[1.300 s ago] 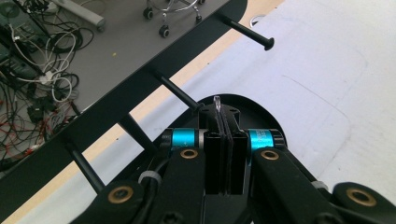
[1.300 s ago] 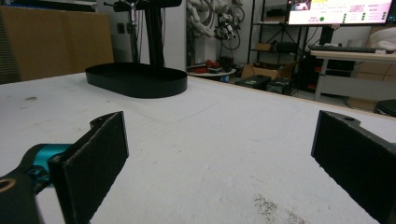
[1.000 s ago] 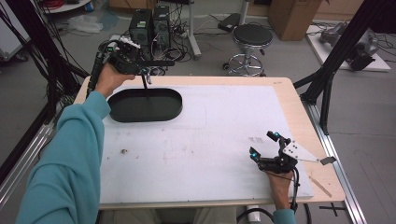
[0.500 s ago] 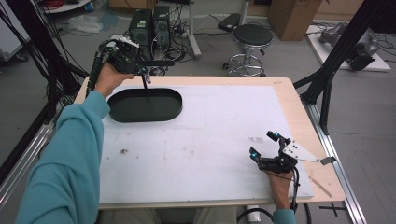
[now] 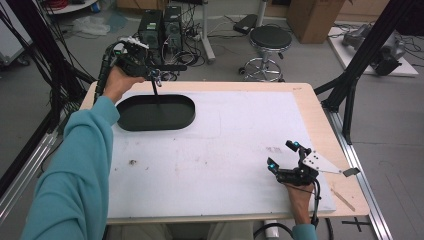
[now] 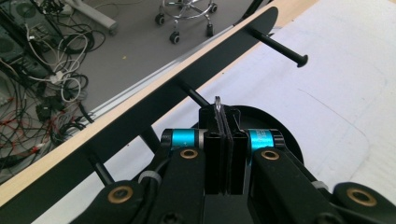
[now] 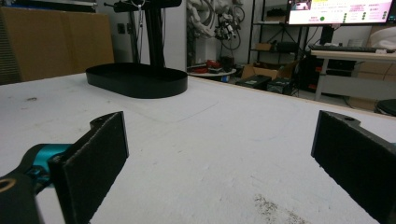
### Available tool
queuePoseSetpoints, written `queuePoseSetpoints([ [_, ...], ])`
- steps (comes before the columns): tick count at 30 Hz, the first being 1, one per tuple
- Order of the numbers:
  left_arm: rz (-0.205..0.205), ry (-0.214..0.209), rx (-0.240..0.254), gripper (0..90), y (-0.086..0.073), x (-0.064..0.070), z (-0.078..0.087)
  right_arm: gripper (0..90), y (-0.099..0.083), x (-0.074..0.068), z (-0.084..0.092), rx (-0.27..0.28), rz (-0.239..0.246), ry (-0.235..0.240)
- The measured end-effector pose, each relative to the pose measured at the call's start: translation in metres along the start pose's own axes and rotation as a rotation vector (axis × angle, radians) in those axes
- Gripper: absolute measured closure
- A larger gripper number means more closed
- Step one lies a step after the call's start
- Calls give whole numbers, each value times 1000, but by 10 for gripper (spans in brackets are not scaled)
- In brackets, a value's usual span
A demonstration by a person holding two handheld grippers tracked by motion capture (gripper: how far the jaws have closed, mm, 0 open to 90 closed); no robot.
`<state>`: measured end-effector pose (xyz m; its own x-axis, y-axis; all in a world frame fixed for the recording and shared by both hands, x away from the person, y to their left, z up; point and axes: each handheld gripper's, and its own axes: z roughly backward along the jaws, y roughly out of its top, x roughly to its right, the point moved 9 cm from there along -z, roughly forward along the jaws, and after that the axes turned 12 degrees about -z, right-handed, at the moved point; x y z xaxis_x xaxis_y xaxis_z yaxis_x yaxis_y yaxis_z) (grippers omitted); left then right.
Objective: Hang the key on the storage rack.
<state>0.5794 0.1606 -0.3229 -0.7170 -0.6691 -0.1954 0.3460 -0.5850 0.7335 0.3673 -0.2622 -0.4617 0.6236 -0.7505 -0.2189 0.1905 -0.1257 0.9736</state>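
Holding a small metal ring [image 6: 217, 101] pinched between its closed jaws, the left tongs [image 5: 152, 75] hang above the far left corner of the counter [image 5: 300, 95], right at the crossbar of a black stand [image 5: 159, 85] whose thin post rises from an oval black tray base [image 5: 155, 113]. In the left gripper view the ring's silver edge peeks out above the two pads, which are pressed together on it, and just beyond lies the stand's flat bar with several short black pegs [image 6: 279, 46] sticking out of it; one peg lies close ahead of the ring, though whether the ring is already over it or only near it cannot be told. The step in hand looks like hanging the ring on a peg, or lifting it off one; the pictures alone do not settle which. The right tongs [image 5: 286, 162] rest low at the near right of the white counter top, well apart from the stand, their jaws spread wide with nothing between them, as the right gripper view shows across bare counter toward the distant tray. If the ring is being hung, the next move calls for lining its opening up with the peg's tip, sliding it along the shaft past the head, and only then parting the jaws.
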Motion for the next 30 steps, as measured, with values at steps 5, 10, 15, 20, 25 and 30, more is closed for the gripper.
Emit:
queuePoseSetpoints([
  [5, 7, 61, -7, 767, -1, -7, 1, 33, 0, 0, 0, 0, 1, -3],
  [10, 52, 97, 106, 447, 6, -16, 11, 33, 0, 0, 0, 0, 2, -3],
  [15, 46, 108, 187, 120, 11, -14, 18, 33, 0, 0, 0, 1, 8, -1],
  [20, -10, 102, 258, 17, 10, -3, 35, 33, 0, 0, 0, -1, 0, 1],
  [25, -6, 117, 314, 17, 2, 5, 60, 33, 0, 0, 0, -1, 4, -2],
  [30, -19, 135, 352, 17, -11, 18, 87, 33, 0, 0, 0, -1, 4, -3],
])
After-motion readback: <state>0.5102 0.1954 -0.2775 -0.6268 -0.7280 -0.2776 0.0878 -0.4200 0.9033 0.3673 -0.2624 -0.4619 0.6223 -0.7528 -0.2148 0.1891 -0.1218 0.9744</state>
